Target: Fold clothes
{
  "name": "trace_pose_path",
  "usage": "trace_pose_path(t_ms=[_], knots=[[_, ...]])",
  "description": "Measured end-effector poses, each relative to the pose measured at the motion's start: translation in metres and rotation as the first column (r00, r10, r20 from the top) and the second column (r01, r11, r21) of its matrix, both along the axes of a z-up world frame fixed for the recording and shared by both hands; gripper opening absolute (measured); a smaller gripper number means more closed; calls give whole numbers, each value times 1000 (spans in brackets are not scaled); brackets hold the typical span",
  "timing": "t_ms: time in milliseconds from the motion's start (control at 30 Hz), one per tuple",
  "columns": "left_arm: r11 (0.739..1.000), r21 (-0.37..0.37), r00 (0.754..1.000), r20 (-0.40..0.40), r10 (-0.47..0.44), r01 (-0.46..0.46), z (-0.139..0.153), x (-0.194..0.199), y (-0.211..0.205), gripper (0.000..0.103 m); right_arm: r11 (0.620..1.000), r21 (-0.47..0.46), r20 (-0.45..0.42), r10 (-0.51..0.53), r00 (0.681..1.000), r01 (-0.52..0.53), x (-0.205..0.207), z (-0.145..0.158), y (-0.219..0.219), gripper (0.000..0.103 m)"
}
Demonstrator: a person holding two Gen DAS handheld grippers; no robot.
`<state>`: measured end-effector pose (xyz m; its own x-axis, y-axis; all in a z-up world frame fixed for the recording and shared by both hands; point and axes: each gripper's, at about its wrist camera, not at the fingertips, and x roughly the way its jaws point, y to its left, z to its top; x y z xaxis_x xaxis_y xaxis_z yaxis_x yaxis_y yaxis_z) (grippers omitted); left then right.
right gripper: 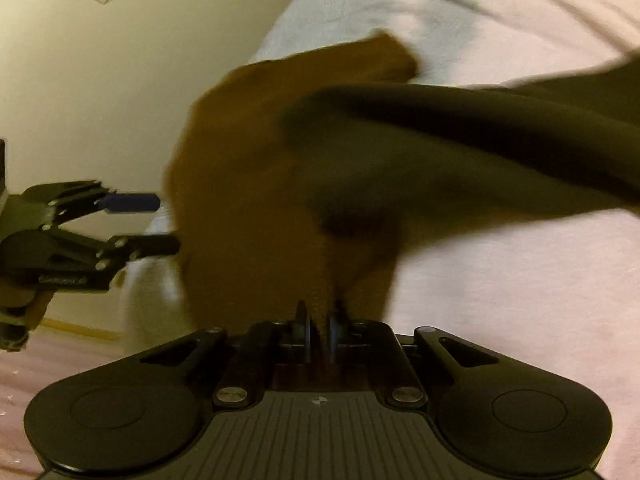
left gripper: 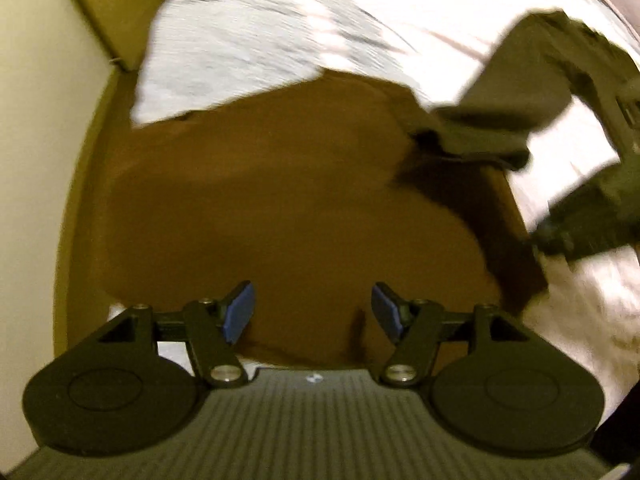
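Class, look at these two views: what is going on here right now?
A person with a gripper in each hand is folding a brown garment on a bed with a white sheet. The right gripper is shut on a pinch of the brown cloth, and a dark fold of fabric is lifted across the view. The left gripper is open, holding nothing, at the garment's near edge. Both pictures are blurred, so the fold looks to be in progress.

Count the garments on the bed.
2. Brown garment spread on the white bed, its edge pinched by the right hand-held gripper. Dark garment lies across its right side. Folds may hide more.
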<state>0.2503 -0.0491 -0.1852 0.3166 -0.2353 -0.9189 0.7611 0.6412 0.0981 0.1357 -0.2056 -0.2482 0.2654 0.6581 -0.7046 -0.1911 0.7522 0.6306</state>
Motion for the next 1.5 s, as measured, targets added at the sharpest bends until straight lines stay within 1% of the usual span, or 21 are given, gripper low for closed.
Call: trace_pose_path(t_ms=[133, 200, 267, 333, 400, 433, 500, 633, 733, 767, 800, 833, 867, 933, 1000, 1100, 1167, 1233, 1367, 1467, 1500], knots=[[992, -41, 991, 64, 118, -115, 37, 18, 30, 60, 973, 97, 127, 195, 972, -208, -14, 39, 83, 6], [987, -54, 984, 88, 156, -151, 52, 23, 42, 60, 939, 142, 178, 286, 942, -312, -21, 49, 126, 7], [985, -60, 981, 106, 165, -159, 64, 22, 49, 61, 899, 153, 203, 378, 903, -411, -30, 45, 162, 8], [986, -63, 979, 123, 161, -154, 73, 18, 53, 61, 880, 110, 194, 437, 878, -462, -38, 35, 183, 20], [990, -72, 984, 126, 127, -118, 74, 12, 49, 61, 879, 89, 192, 446, 874, -468, -46, 30, 178, 57], [993, -78, 987, 124, 101, -92, 71, 10, 43, 61, 884, 84, 192, 438, 878, -460, -49, 29, 169, 62], [995, -89, 992, 116, 47, -37, 60, 6, 26, 61, 893, 74, 194, 424, 885, -444, -57, 27, 150, 64], [986, -134, 993, 77, -93, 103, 28, 4, -31, 60, 945, 3, 188, 320, 929, -327, -74, 23, 83, 64], [971, -149, 982, 25, -187, 188, -5, 13, -79, 59, 992, -77, 133, 108, 985, -99, -83, 3, 20, 64], [968, -152, 979, 3, -204, 202, -17, 16, -91, 58, 994, -104, 111, 30, 993, -18, -85, -4, 1, 64], [964, -155, 975, -21, -220, 215, -28, 19, -102, 52, 990, -131, 89, -46, 995, 58, -84, -11, -19, 64], [961, -164, 970, -63, -234, 221, -39, 23, -113, 40, 980, -155, 73, -118, 990, 128, -84, -17, -37, 64], [958, -172, 963, -106, -248, 228, -49, 27, -123, 34, 967, -172, 66, -176, 982, 185, -84, -22, -52, 64], [954, -159, 950, -144, -275, 252, -60, 31, -134, 2, 940, -199, 56, -270, 961, 276, -84, -28, -76, 64], [945, -131, 941, -118, -316, 300, -59, 31, -140, 2, 918, -212, 48, -333, 942, 335, -85, -32, -91, 64], [943, -144, 945, -87, -314, 300, -44, 39, -135, 2, 904, -185, 30, -387, 922, 385, -90, -37, -102, 64], [945, -160, 946, -110, -305, 286, -36, 46, -133, 2, 898, -155, 18, -413, 910, 411, -90, -40, -105, 64], [938, -150, 936, -120, -332, 314, -33, 46, -135, 2, 893, -119, 7, -436, 900, 433, -88, -42, -105, 64], [899, -86, 896, -84, -437, 430, -30, 34, -136, 2, 878, -46, -18, -478, 878, 477, -86, -48, -107, 64], [853, -29, 851, -61, -522, 521, -33, 23, -136, 3, 861, 7, -39, -508, 861, 509, -84, -52, -108, 64], [848, -9, 846, -62, -529, 529, -35, 20, -135, 3, 855, 25, -47, -517, 854, 519, -83, -54, -109, 64]])
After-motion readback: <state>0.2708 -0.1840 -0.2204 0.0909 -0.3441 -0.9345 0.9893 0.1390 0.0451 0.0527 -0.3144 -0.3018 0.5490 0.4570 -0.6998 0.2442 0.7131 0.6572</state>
